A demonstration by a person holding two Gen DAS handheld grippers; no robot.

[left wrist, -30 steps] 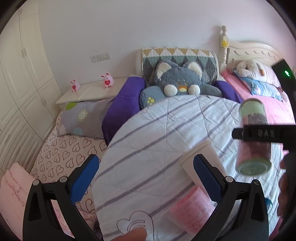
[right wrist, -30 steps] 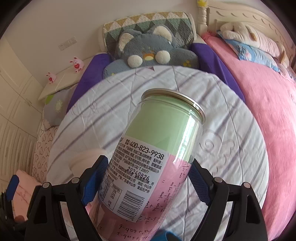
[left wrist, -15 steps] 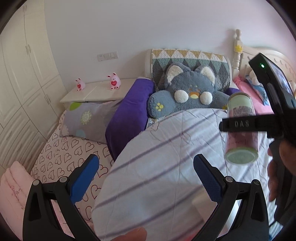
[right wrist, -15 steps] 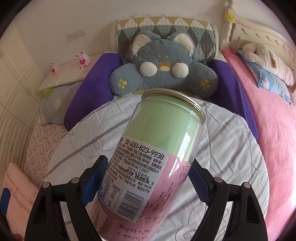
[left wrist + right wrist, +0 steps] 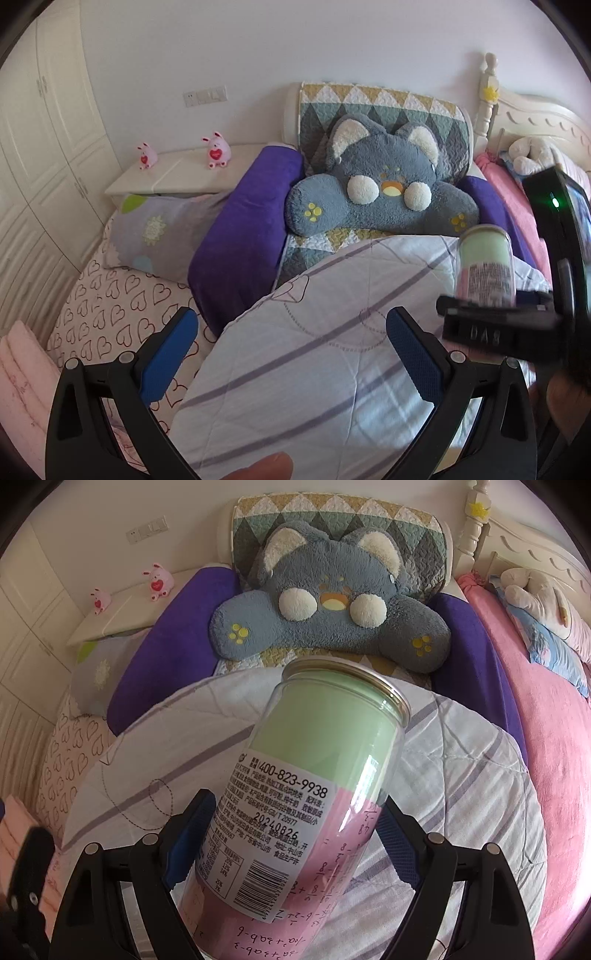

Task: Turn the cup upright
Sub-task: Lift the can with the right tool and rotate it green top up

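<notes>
A plain white wall (image 5: 295, 44) backs the bed, with a row of switches (image 5: 205, 96) on it. White wardrobe doors (image 5: 40, 155) line the left side. A low white bedside shelf (image 5: 177, 177) stands beside a carved cream headboard (image 5: 532, 118). Soft daylight fills the room.

I am operating in a home bedroom. Identifying features: a bed with a white carved wooden headboard (image 5: 532, 114) and a pink blanket (image 5: 546, 738); a white quilt with grey-purple stripes (image 5: 314, 369); a grey-blue plush cat cushion (image 5: 380, 192) leaning against a diamond-patterned quilted backrest (image 5: 376, 103); a heart-printed sheet (image 5: 110, 306); a white bedside shelf (image 5: 177, 177) carrying two small pink rabbit toys (image 5: 218, 149); white panelled wardrobe doors (image 5: 40, 147) along the left wall.
</notes>
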